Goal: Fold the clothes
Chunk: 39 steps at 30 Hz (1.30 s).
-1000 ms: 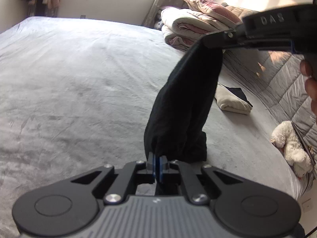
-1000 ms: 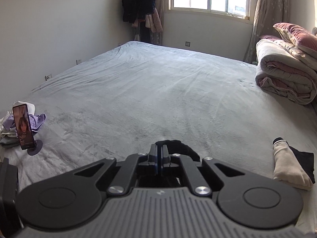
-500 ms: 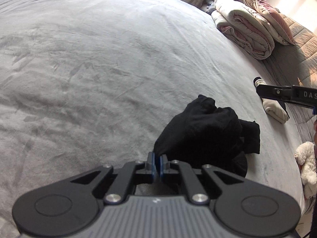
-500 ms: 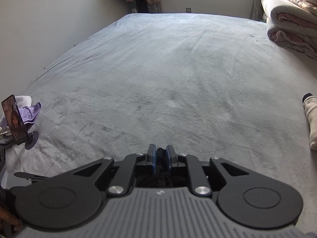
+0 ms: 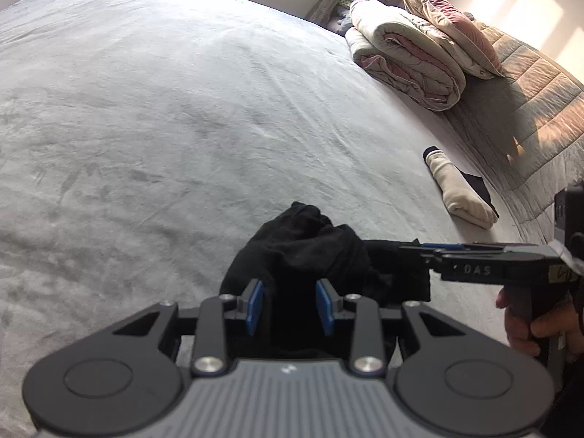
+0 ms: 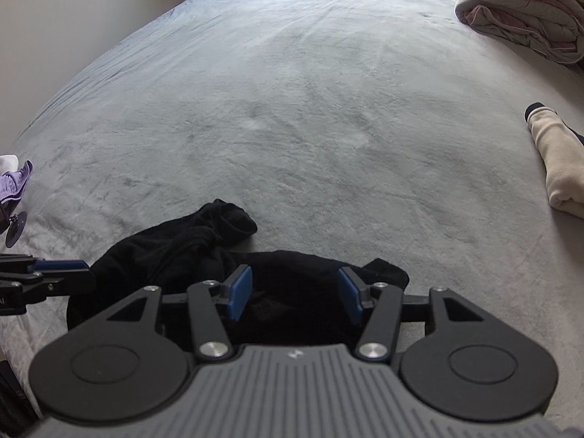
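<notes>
Both grippers, left [image 5: 288,306] and right [image 6: 295,299], sit fingers wide open over the crumpled black garment [image 6: 182,252] on the bed [image 6: 310,109]; folded cream garment [image 6: 558,168] at 2 o'clock.

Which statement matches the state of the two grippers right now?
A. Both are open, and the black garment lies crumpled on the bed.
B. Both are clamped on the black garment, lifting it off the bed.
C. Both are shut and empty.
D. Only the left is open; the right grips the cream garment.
A: the left gripper and right gripper both show their blue pads spread apart, with the black garment lying bunched on the grey bed.
</notes>
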Available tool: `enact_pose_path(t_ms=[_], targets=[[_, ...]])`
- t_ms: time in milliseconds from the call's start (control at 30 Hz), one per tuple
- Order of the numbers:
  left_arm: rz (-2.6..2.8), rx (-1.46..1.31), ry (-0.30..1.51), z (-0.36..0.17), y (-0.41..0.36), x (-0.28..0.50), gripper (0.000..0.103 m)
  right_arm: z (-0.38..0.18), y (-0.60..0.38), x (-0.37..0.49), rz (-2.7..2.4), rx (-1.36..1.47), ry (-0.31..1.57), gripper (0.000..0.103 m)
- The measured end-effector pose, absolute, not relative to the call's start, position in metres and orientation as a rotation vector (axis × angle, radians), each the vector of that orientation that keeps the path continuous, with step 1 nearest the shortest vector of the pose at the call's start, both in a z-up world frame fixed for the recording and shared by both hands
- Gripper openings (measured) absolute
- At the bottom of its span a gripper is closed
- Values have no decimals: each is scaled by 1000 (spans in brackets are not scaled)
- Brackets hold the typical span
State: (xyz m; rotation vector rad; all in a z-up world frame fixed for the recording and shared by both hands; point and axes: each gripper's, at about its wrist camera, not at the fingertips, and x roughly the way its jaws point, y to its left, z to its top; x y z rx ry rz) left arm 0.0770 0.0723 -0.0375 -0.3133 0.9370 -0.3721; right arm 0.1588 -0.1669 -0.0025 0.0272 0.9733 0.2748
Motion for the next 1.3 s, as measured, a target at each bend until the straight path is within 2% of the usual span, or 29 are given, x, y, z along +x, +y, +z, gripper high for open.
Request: enact_pose_path(t_ms=[200, 333, 500, 533, 567, 633, 667, 933, 1033, 1300], targets=[[-455, -286, 941, -38, 35, 91, 34, -19, -155, 156, 326, 12, 1005, 56], [-462, -252, 960, -45, 15, 101, 36, -28, -149, 158, 342, 6, 1022, 53], [-445, -203, 980, -55, 1, 109, 34, -39, -146, 161, 339, 9, 1044, 34], [-439, -195, 983, -57, 0, 110, 33, -41, -146, 161, 336, 4, 1044, 27], [-433, -189, 985, -58, 1, 110, 29, -42, -145, 160, 332, -1, 1043, 21], [-419, -178, 985, -61, 3, 109, 8, -41, -147, 158, 329, -3, 1035, 13], [-410, -175, 980, -60, 6, 108, 2, -40, -148, 157, 328, -4, 1031, 10], [-358, -206, 915, -40, 51, 91, 1, -28, -160, 147, 305, 3, 986, 7], [-338, -215, 913, -36, 72, 82, 1, -20, -166, 141, 279, -4, 961, 1], [-293, -231, 939, -35, 120, 59, 1, -14, -187, 130, 237, 26, 955, 1]])
